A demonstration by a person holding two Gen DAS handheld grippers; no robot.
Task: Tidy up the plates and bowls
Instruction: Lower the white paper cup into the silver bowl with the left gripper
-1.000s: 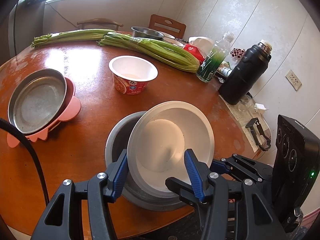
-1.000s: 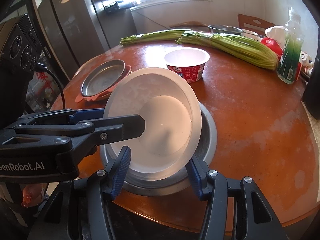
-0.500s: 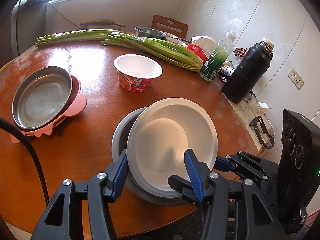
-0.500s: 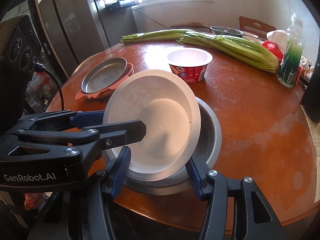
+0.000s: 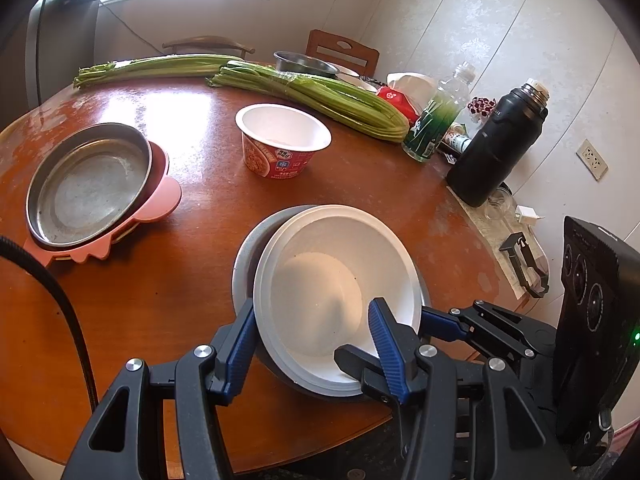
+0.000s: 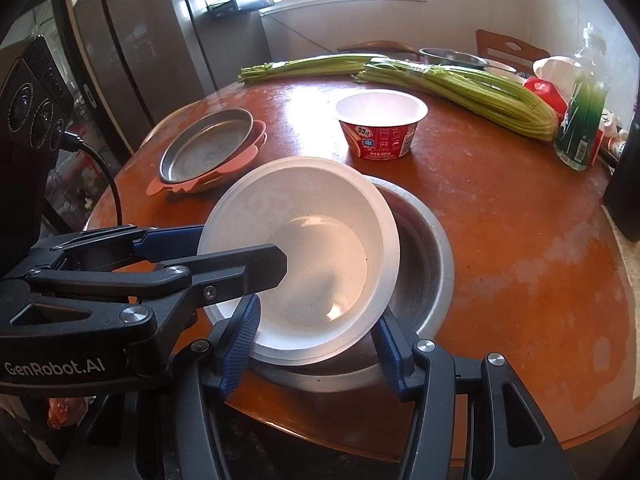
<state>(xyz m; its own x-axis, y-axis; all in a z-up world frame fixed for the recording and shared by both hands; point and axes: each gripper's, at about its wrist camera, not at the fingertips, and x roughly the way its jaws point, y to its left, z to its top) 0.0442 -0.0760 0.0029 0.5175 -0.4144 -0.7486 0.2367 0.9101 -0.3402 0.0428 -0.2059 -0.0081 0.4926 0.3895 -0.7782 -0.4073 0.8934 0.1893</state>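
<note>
change: slight, white bowl point(image 5: 332, 280) sinks a touch deeper into steel bowl point(image 6: 424, 256) | left claw point(image 5: 312, 312): clenched on white bowl's near rim | right claw point(image 6: 318, 312): clenched on same rim, just beside left claw | bowl: tilted, just ahead of both claws | task: nesting unfinished

Your left gripper point(image 5: 312, 340) and right gripper point(image 6: 316, 338): black frames, ribbed blue pads point(image 5: 384, 334), silver screws point(image 5: 203, 351). White "GenRobot.AI" lettering point(image 6: 54, 368) behind the left gripper's screws; black cable point(image 6: 102, 168).

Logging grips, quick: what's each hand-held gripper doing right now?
Left hand-held gripper: closed on the white bowl.
Right hand-held gripper: closed on the same white bowl.
</note>
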